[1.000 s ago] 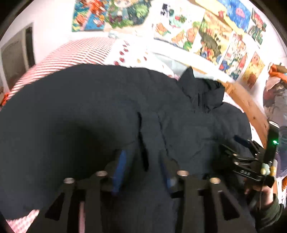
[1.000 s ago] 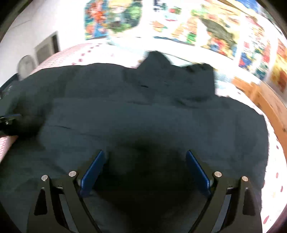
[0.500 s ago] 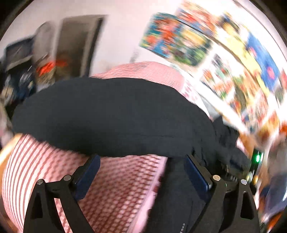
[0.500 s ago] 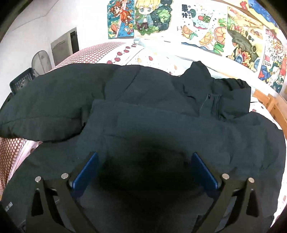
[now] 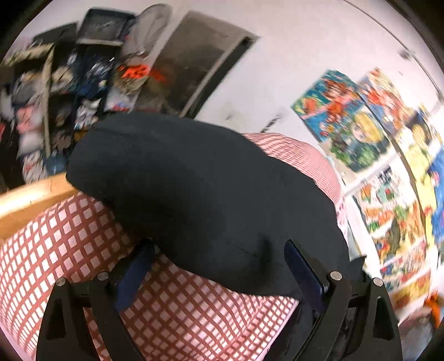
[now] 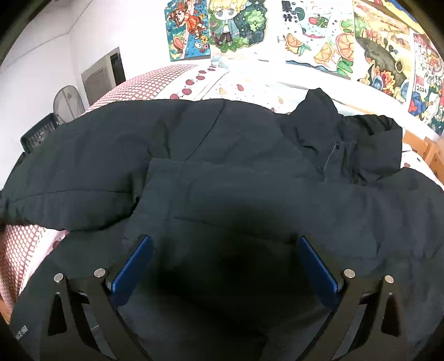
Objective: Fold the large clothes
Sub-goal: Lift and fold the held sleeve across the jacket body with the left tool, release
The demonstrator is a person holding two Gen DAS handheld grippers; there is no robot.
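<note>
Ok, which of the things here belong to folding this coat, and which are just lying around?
Part of the job:
- dark jacket
- its sleeve stretched to the side
- left gripper, open
- right gripper, open
- checked bedspread it lies on

Just lying about:
- wall posters
- clutter pile
- fan

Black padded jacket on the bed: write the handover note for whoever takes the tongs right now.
Left tongs: open, holding nothing, over the outstretched sleeve where it lies on the red-checked bedcover.
Right tongs: open, holding nothing, above the jacket body.
Black padded jacket: spread flat on the bed, collar toward the poster wall.
Done: one sleeve looks laid across the chest.
Left: the other sleeve still sticks out sideways; fold it in, then probably fold the body over.
</note>
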